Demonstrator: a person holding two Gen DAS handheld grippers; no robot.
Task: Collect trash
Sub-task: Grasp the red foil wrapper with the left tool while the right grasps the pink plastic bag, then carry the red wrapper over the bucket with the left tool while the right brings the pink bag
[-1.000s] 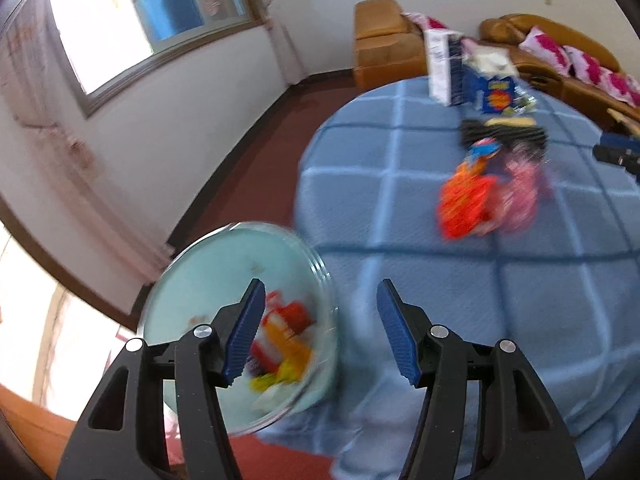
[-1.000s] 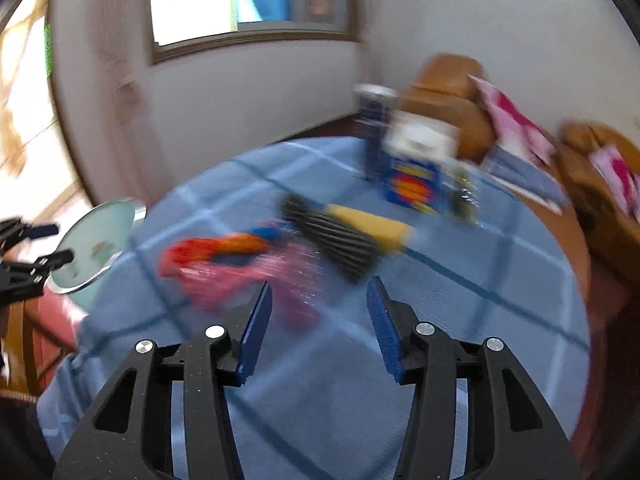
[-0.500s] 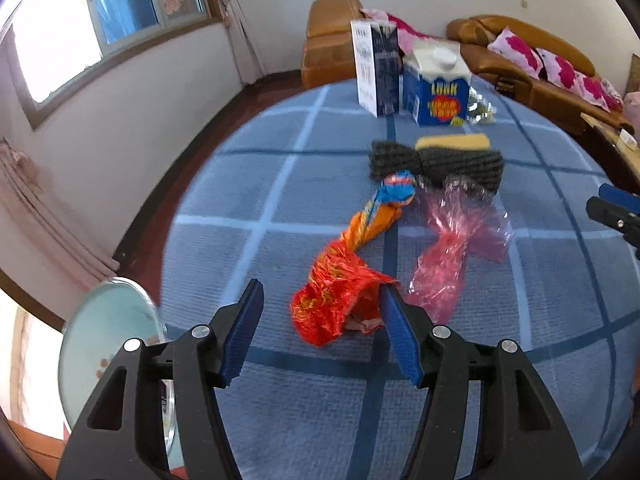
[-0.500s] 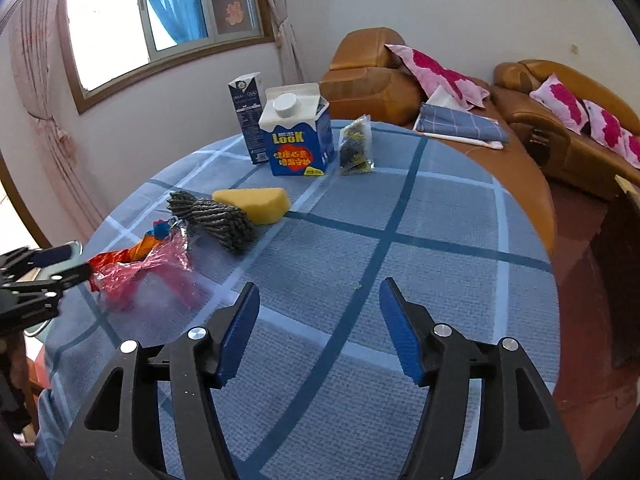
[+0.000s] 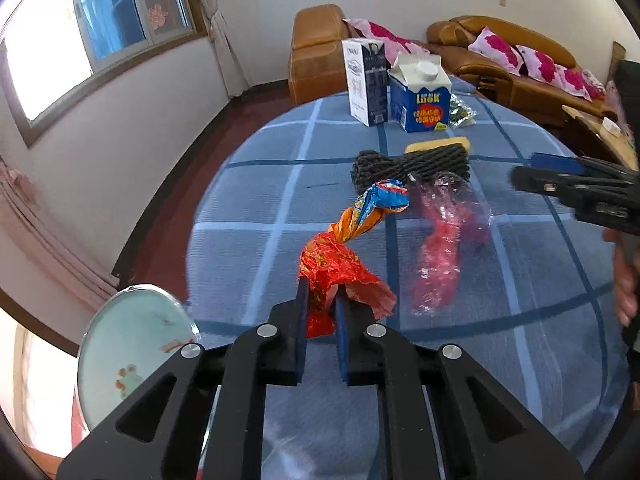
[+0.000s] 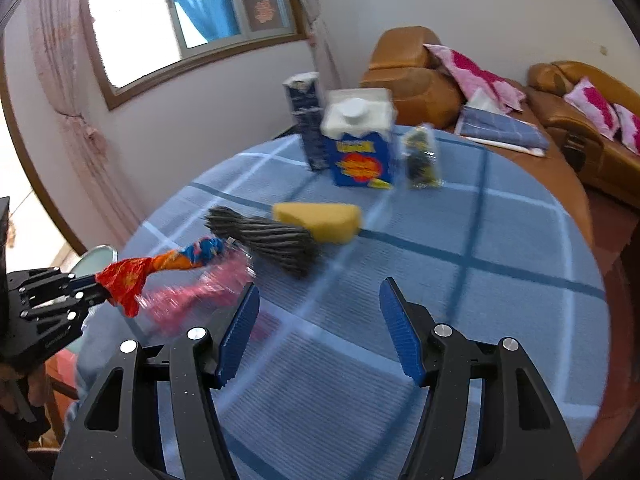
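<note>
At the far left, off the table edge, the pale green bin is waiting with a few scraps in it. The left gripper, wide open half a second ago, is now pinching the red end of the twisted snack wrapper on the blue checked tablecloth, so carrying it binward looks next. The pink plastic bag is lying just beside. The right gripper is hovering, jaws spread wide, holding nothing.
</note>
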